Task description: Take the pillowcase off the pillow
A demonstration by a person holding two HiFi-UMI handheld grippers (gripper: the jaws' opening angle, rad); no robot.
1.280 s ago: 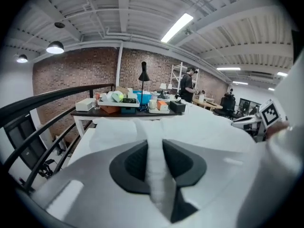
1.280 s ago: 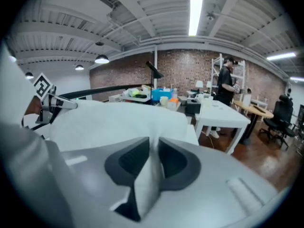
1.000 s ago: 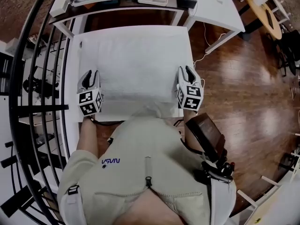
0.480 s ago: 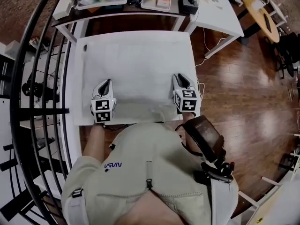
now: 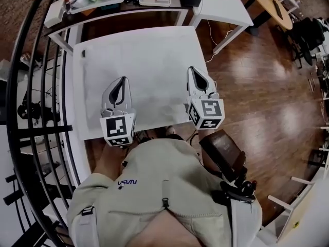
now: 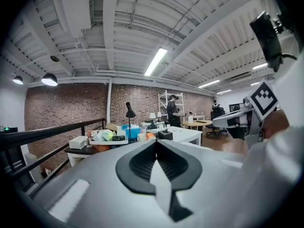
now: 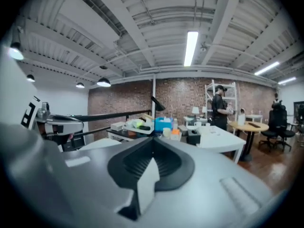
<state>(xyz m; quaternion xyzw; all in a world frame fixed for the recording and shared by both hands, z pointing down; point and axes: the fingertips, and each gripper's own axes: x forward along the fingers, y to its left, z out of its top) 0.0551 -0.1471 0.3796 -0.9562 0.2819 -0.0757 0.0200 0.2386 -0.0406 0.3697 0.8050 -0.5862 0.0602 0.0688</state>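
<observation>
The white pillowcase, with the pillow inside it, covers most of the white table in the head view. My left gripper is over its near left part, shut on a pinched strip of white cloth that shows between the black pads. My right gripper is by the near right edge. Its jaws are closing tight on a similar fold of cloth. Both grippers are raised and point away from me, level with the room. The pillow itself is hidden under the case.
Behind the table a dark desk carries trays of small items, and a white table stands to its right. A black railing runs along the left. Wood floor lies to the right. A person stands far off.
Both grippers came inward from the pillow's sides onto its near corners, shut on cloth and rose toward the head camera. The view tilted, so the table sits higher in frame.
</observation>
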